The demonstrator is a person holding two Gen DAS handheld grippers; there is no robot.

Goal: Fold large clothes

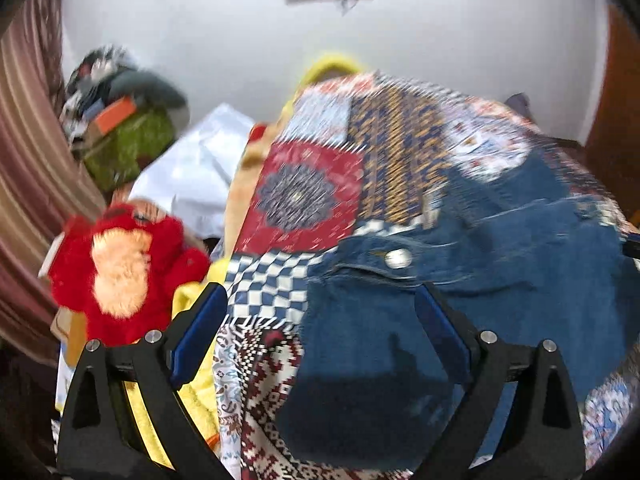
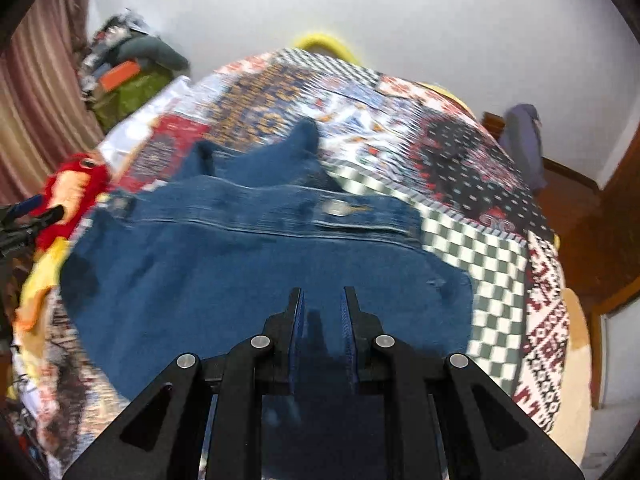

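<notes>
Blue denim jeans [image 2: 248,276] lie spread on a patchwork bedspread [image 2: 480,184], waistband and metal button [image 2: 336,208] toward the far side. My right gripper [image 2: 322,300] hovers over the near part of the denim, its jaws a narrow gap apart with nothing between them. In the left wrist view the jeans [image 1: 500,280] fill the right half, button [image 1: 397,258] in the middle. My left gripper [image 1: 320,304] is wide open above the left edge of the denim and the bedspread [image 1: 312,184]. Its tip shows at the far left of the right wrist view [image 2: 36,216].
A red plush toy [image 1: 124,272] and yellow cloth [image 1: 196,380] lie at the bed's left edge. A cluttered pile with a green bag [image 1: 128,144] stands by the striped curtain [image 1: 28,168]. White wall behind. Wooden door and floor [image 2: 592,216] on the right.
</notes>
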